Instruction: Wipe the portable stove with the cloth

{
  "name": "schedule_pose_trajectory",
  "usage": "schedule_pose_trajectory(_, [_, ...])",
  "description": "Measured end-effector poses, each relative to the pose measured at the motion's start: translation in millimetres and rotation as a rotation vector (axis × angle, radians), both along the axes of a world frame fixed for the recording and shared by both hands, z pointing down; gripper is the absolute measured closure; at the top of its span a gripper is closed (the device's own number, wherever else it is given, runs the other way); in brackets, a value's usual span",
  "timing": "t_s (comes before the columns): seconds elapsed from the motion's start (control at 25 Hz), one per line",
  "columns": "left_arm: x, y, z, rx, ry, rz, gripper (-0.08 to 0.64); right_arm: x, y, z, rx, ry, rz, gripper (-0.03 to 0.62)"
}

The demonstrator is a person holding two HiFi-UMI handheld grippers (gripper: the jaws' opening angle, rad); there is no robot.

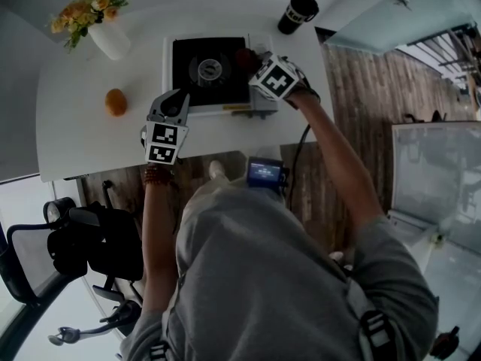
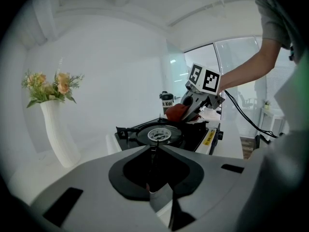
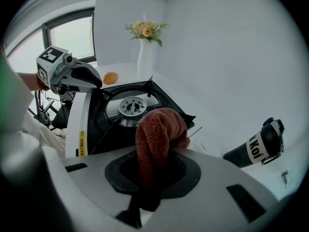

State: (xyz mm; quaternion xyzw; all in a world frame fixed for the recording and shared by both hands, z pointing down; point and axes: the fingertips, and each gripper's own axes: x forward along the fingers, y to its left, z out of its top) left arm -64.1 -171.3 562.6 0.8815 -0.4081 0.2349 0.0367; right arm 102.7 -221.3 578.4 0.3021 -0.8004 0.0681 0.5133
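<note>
Firmly closed on a bunched red cloth [image 3: 158,129], the right gripper [image 1: 254,60] points steeply down at the right side of the portable stove [image 1: 210,70], the cloth at the black top's right edge, beside the round burner [image 3: 132,105]. Whether the fabric presses on the metal or hangs just above it cannot be told. The left gripper [image 1: 183,96], its jaws drawn together with nothing between them, sits at the stove's near left corner, possibly steadying it. The stove lies near the front edge of the white table [image 1: 83,145], right of centre. An orange [image 1: 115,101] lies to the stove's left, a white vase of flowers [image 1: 109,37] stands toward the far left corner, and a black flask [image 1: 298,11] stands by the far right edge. The wiping appears to be under way: the cloth is at the stove, yet no cleaned patch shows, and the burner, left half and white front seemingly remain.
</note>
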Motion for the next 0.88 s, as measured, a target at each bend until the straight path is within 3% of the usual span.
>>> schedule_pose_trajectory(0.88, [-0.4,-1.3,0.5,-0.007,-0.011,-0.006,0.495,-3.6,36.4,-0.9,-0.022,-0.059,0.012,0.531])
